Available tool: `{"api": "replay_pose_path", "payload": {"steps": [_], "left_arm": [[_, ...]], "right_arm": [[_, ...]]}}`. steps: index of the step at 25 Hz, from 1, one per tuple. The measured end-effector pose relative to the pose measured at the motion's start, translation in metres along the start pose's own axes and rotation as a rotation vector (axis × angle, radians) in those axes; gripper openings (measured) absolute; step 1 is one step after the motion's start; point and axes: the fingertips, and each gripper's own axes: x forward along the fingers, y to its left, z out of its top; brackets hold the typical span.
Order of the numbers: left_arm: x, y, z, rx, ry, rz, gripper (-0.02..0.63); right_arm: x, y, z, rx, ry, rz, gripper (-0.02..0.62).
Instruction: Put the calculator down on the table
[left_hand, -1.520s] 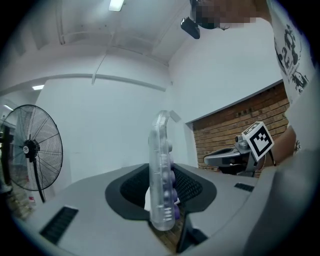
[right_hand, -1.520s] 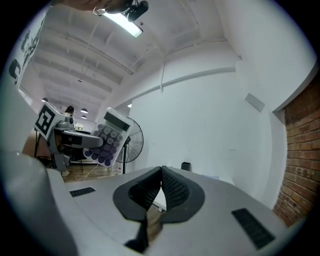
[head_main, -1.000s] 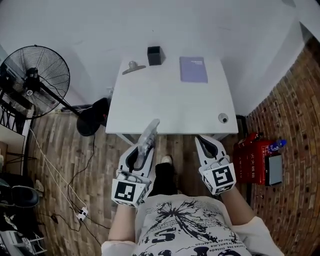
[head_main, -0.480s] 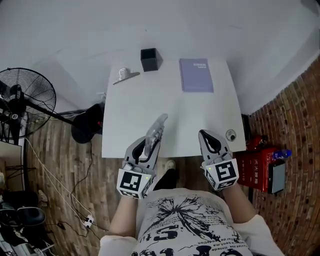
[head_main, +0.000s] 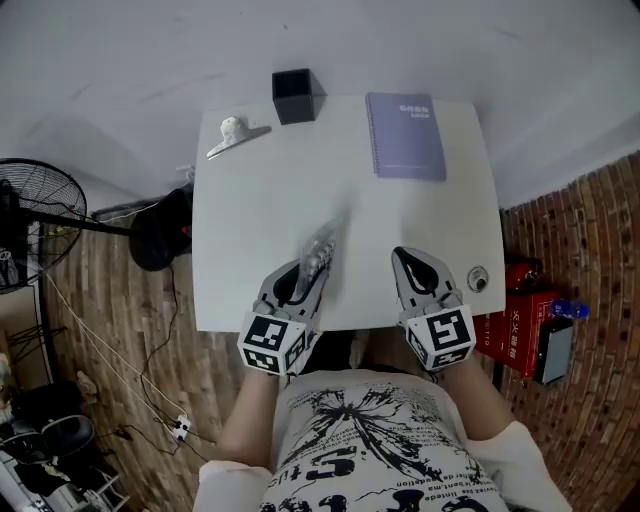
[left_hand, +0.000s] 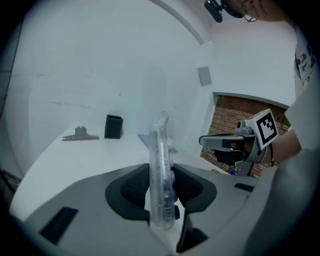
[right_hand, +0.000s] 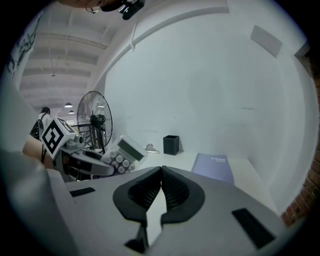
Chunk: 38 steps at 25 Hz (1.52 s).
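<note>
The calculator (head_main: 318, 250), clear-cased with a pale face and round keys, stands on edge in my left gripper (head_main: 303, 278), which is shut on its lower part. It hangs over the front part of the white table (head_main: 250, 220). In the left gripper view the calculator (left_hand: 160, 155) shows edge-on between the two black pads of the left gripper (left_hand: 162, 189). To its right, my right gripper (head_main: 408, 262) is over the table's front edge, shut with nothing in it. In the right gripper view the right gripper (right_hand: 161, 176) has its pads touching, and the calculator (right_hand: 123, 152) shows at the left.
At the table's back stand a black square holder (head_main: 296, 96), a purple notebook (head_main: 406, 135) and a metal clip (head_main: 232, 136). A small round object (head_main: 478, 279) lies near the right edge. A fan (head_main: 40, 205) stands on the floor at the left, a red box (head_main: 518, 322) at the right.
Both grippers have moved forward from in front of the table to over its front part. The left one still carries the calculator, now lower and closer to the tabletop.
</note>
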Motion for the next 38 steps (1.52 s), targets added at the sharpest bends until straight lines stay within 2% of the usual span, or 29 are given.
{"api": "replay_pose_path", "payload": {"steps": [3,9,14,28,32,35,38], "left_arm": [[0.017,0.015,-0.014,-0.066,0.034,-0.006,0.143],[0.036,0.037,-0.037,-0.196,0.085,-0.004,0.143],[0.044,0.048,-0.043,-0.303,0.088,-0.024,0.143],[0.057,0.090,-0.054,-0.433,0.152,0.044,0.190],[0.055,0.097,-0.056,-0.409,0.165,0.062,0.201],[0.052,0.107,-0.063,-0.386,0.196,0.108,0.219],[0.051,0.113,-0.068,-0.404,0.209,0.104,0.229]], "right_arm": [[0.020,-0.003,-0.008,0.042,0.022,0.007,0.015],[0.046,-0.003,-0.019,0.044,0.060,0.009,0.014],[0.057,-0.004,-0.023,0.047,0.073,0.002,0.015],[0.075,0.001,-0.015,0.049,0.079,-0.027,0.014],[0.078,-0.003,-0.010,0.060,0.080,-0.062,0.015],[0.082,-0.002,-0.008,0.062,0.085,-0.064,0.015],[0.085,0.001,-0.008,0.062,0.091,-0.060,0.015]]}}
